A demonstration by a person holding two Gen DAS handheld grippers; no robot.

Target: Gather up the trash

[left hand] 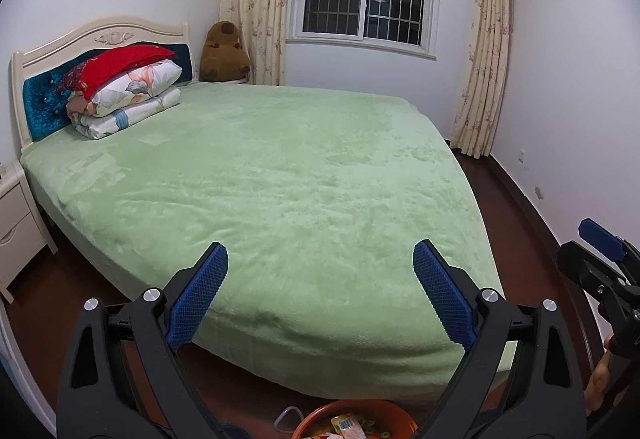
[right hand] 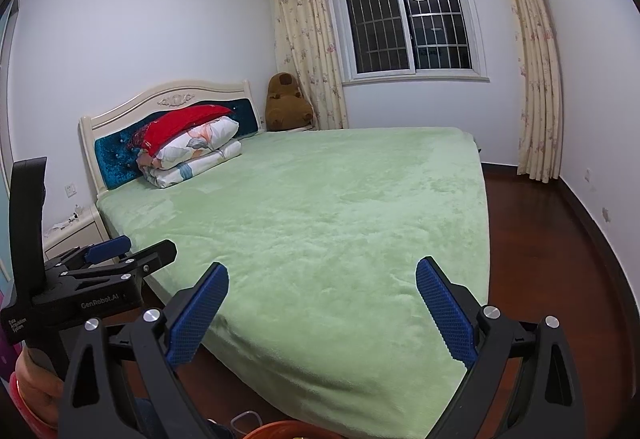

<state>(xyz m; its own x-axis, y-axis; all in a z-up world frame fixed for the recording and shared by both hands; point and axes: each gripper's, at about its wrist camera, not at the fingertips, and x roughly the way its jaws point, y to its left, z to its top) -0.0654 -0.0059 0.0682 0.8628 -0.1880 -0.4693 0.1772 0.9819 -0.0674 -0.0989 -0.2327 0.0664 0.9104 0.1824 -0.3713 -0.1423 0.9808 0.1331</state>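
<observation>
Presently both black blue-padded grippers, left gripper and right gripper, hover spread and empty over the bare green plush bed, while the round orange bin at bottom centre holds wrappers, suggesting collection nearly finished.

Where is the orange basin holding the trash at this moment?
In the left wrist view the orange basin sits on the dark floor at the bottom edge, just below the open left gripper and in front of the green bed.
</observation>
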